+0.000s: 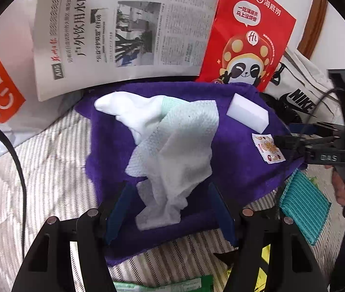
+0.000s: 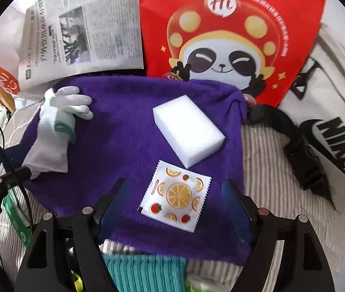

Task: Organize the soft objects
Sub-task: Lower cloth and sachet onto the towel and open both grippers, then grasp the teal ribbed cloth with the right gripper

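On the bed, the purple towel (image 2: 123, 133) already carries a white glove (image 2: 72, 102), a crumpled wipe (image 1: 172, 150), a white sponge (image 2: 187, 131) and a fruit-print sachet (image 2: 175, 194). Both the left tool (image 1: 170, 209) and right tool (image 2: 176, 206) stand spread, holding nothing. The teal cloth (image 2: 145, 275) seems left to place.

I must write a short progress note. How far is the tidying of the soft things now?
Looks done: a glove, a white cloth, a sponge and a fruit-print packet lie together on the purple towel. In hand: nothing; the left gripper and right gripper have open jaws, empty. Probably left: the teal cloth beside the towel.
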Available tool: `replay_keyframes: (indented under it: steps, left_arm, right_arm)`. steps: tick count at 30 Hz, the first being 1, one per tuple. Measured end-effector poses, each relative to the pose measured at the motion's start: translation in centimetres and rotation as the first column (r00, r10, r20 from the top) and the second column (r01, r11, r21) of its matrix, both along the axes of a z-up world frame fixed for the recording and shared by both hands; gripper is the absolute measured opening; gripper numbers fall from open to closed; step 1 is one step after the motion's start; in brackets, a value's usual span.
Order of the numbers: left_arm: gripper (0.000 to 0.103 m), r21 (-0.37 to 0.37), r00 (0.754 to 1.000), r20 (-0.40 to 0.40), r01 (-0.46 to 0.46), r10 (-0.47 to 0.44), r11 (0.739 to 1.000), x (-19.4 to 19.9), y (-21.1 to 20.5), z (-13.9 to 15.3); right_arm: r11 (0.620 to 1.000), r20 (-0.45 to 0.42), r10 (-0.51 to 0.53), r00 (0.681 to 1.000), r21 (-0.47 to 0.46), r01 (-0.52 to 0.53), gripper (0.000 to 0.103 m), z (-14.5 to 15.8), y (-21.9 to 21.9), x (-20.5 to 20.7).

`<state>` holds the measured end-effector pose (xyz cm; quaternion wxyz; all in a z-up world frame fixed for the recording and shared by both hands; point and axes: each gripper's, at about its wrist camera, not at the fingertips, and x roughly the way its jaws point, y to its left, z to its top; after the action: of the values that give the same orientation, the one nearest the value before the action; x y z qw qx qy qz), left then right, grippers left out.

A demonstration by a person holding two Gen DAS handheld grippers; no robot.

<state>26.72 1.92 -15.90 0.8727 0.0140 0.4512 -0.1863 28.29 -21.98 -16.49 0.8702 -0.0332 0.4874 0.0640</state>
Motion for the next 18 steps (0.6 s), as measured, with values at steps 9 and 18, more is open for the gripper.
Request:
replay_keyframes:
  steps: [9,18]
  left_arm:
    - [0.064,-0.007,0.999,0.033,-0.038,0.039,0.999,-3.4,0.6,3.6]
    - [0.064,-0.056,0.999,0.019,-0.038,0.04,0.998,-8.0,1.0,3.5]
  right_arm:
    - [1.0,0.005,-0.005,1.0,0.017,0.005,0.08,1.6,-1.3,-6.5]
    - [0.992,-0.058,0.091,0.994,-0.08,-0.096,0.085,-2.1,0.8,-11.1]
